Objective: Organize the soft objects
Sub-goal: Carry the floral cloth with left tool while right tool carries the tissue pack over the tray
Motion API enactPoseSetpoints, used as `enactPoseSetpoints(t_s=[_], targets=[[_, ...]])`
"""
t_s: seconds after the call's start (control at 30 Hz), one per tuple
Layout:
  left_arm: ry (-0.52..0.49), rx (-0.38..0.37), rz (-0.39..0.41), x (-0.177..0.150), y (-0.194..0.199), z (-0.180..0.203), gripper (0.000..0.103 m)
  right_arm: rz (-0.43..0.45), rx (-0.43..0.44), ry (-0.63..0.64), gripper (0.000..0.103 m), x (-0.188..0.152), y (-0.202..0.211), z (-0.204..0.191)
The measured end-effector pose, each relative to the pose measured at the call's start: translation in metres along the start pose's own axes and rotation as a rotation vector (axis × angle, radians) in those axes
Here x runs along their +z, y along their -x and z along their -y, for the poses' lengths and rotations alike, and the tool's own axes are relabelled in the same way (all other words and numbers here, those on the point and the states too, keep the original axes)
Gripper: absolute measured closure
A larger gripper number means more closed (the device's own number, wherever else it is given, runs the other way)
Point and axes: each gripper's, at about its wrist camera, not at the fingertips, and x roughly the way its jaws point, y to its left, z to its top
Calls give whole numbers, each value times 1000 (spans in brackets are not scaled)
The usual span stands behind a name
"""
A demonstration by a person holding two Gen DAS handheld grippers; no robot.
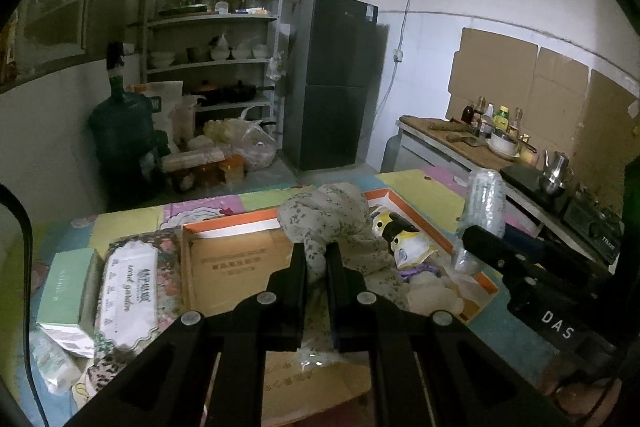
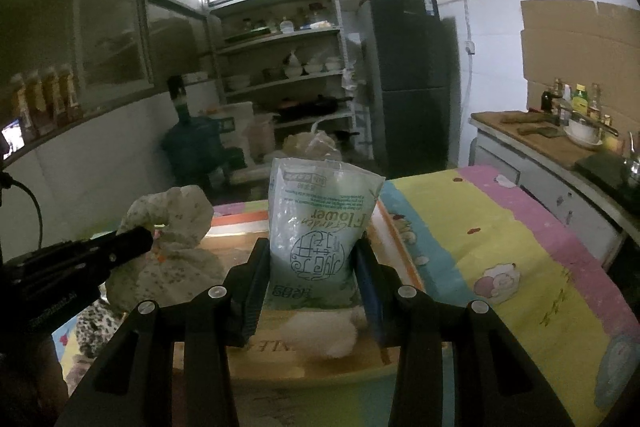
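My left gripper (image 1: 316,259) is shut on a pale floral cloth (image 1: 332,223), which hangs bunched over an open cardboard box with an orange rim (image 1: 240,219). The cloth also shows in the right wrist view (image 2: 176,227). My right gripper (image 2: 312,263) is shut on a soft green-white tissue pack (image 2: 316,235), held upright above the box. The pack also shows in the left wrist view (image 1: 484,207). In the box lie a yellow-white plush toy (image 1: 404,239) and a cream fluffy item (image 2: 320,331).
A floral tissue pack (image 1: 128,291) and a mint-green box (image 1: 68,291) lie left of the box on the colourful tablecloth (image 2: 500,247). Beyond stand shelves (image 1: 216,39), a dark fridge (image 1: 336,79), a water jug (image 1: 120,131) and a counter with bottles (image 1: 492,131).
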Motion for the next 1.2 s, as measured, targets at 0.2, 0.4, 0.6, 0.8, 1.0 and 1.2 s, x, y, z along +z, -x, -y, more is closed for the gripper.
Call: enactPoseSetpoints(t_s=[0.2, 0.4, 0.6, 0.8, 1.0, 1.2], targets=[[12, -11, -21, 3, -16, 1, 94, -4, 6, -1, 60, 3, -7, 9], [15, -33, -42, 4, -32, 6, 94, -12, 16, 9, 60, 6, -17, 10], [12, -60, -66, 4, -47, 15, 94, -19, 5, 9, 60, 7, -25, 15], [10, -73, -91, 2, -63, 22, 94, -34, -39, 3, 60, 6, -29, 28], [-5, -70, -133, -3, -80, 30, 94, -76, -49, 23, 60, 2, -40, 35], [-6, -44, -174, -8, -94, 28, 94, -96, -39, 32, 60, 0, -49, 40]])
